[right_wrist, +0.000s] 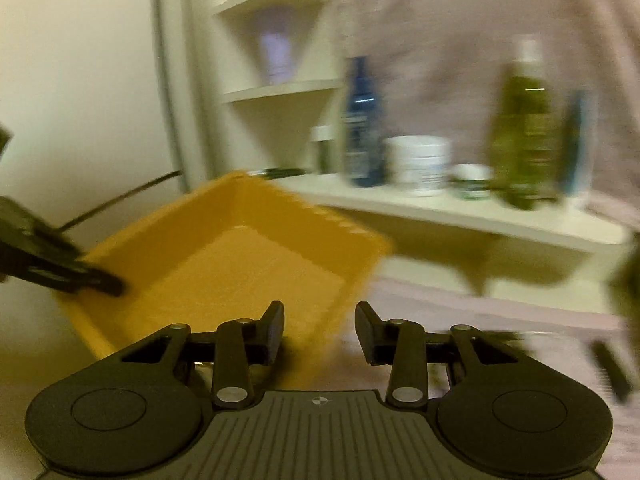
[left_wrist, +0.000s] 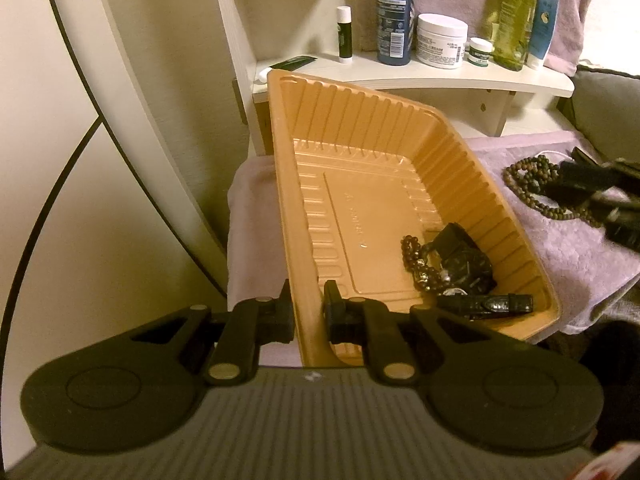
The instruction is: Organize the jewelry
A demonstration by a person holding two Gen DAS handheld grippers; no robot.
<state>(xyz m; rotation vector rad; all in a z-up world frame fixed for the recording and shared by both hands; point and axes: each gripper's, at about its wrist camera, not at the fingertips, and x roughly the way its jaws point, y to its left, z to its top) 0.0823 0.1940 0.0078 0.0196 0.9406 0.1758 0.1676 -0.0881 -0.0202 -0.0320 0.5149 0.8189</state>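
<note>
A ribbed orange plastic tray sits tilted on a lilac towel. My left gripper is shut on its near wall, one finger inside and one outside. In the tray's near corner lie a black watch, a dark bead bracelet and a black strap. A brown bead necklace lies on the towel right of the tray, with my blurred right gripper over it. In the right wrist view, the right gripper is open and empty beside the tray.
Behind the tray, a white shelf holds a blue bottle, a white jar, a green bottle and a lip balm stick. A curved white frame stands at the left, a grey cushion at the right.
</note>
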